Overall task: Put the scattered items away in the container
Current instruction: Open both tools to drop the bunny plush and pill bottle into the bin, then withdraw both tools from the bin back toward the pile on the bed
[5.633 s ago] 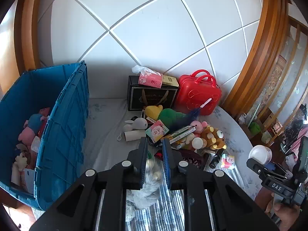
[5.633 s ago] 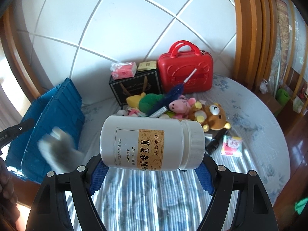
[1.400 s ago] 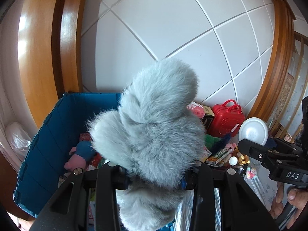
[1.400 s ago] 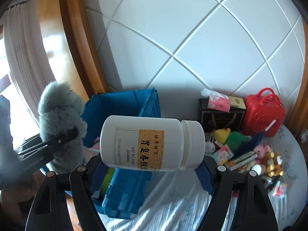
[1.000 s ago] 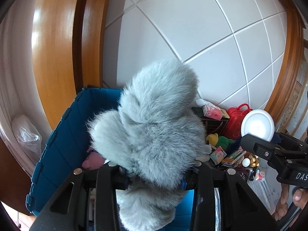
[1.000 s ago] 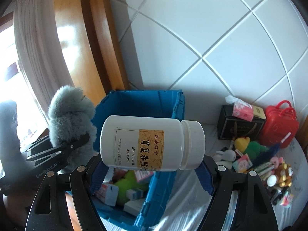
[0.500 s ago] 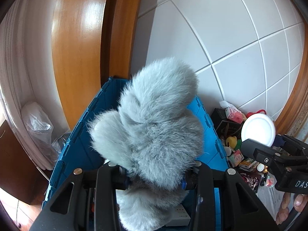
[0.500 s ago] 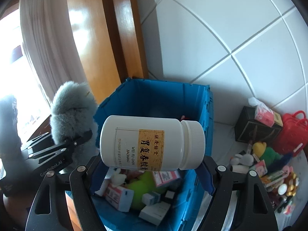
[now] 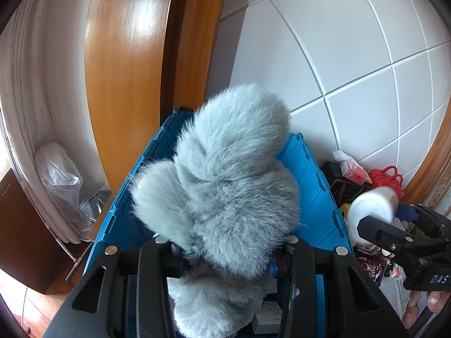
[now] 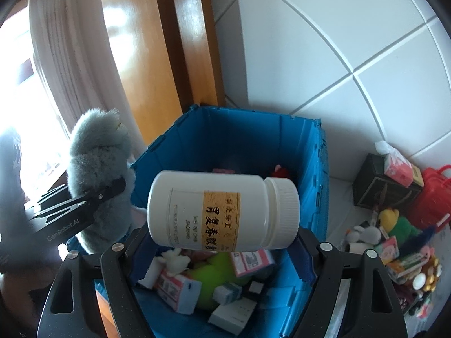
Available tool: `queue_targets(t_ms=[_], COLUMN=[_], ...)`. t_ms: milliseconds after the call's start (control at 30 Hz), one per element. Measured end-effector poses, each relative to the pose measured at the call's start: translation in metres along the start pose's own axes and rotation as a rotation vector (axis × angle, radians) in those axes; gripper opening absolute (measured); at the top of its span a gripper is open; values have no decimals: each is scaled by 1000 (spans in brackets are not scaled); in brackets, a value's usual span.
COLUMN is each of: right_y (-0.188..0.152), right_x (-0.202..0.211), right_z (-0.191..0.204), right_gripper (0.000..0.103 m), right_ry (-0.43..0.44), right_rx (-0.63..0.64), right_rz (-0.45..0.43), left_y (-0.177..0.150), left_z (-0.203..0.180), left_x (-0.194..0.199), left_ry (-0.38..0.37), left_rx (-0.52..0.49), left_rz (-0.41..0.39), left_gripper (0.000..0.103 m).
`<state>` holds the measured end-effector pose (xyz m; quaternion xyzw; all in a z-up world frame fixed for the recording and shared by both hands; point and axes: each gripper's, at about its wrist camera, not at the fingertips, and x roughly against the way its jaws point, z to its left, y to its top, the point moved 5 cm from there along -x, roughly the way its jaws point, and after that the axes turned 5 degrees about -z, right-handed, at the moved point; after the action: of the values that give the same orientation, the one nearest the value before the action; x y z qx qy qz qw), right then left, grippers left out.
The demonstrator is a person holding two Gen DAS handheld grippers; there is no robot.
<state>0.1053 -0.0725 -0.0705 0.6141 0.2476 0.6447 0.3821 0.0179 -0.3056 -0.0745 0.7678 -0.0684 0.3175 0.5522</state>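
My left gripper (image 9: 222,264) is shut on a grey fluffy plush toy (image 9: 225,197) and holds it above the near end of the blue crate (image 9: 307,174). The plush also shows in the right wrist view (image 10: 98,174), at the crate's left rim. My right gripper (image 10: 222,242) is shut on a white pill bottle (image 10: 222,211) with an orange label, lying sideways above the open blue crate (image 10: 315,169). The bottle shows in the left wrist view (image 9: 372,208) at the crate's right side. The crate holds small boxes, a green toy and plush toys.
Scattered toys and boxes (image 10: 400,242) lie on the bed right of the crate, with a red case (image 10: 434,197) and a black box (image 10: 380,188) behind them. A wooden frame (image 9: 132,84) and a plastic bag (image 9: 59,174) stand left of the crate.
Both grippers have moved left and forward over the blue crate with their loads. The crate's inside now fills the right wrist view, and the bottle has tilted a little.
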Motion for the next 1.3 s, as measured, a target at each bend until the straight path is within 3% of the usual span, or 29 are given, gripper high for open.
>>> queue_targets(t_ms=[67,100,133,767,1300], right_y=[1,1,2,-13,-21], right_x=[3,4,4,29,57], right_z=[-1,-2,-2,-3,-17], right_gripper=[102,102,102,102,102], right_ry=[-6,-6,-6,3,42], right_rx=[-3,-3,-3,-11,-15], right_rz=[-18,-18,-17,-40,-71], left_y=[-2,-2,-1,-8,-17], left_z=[3,6,7,4,-32], left_x=[-1,0,1,19,42], left_ry=[21,22,22,51,63], left_rx=[26,43,55,57,32], left_rz=[8,-1,-11,-19,-40], left_gripper=[62,78,86,87,87])
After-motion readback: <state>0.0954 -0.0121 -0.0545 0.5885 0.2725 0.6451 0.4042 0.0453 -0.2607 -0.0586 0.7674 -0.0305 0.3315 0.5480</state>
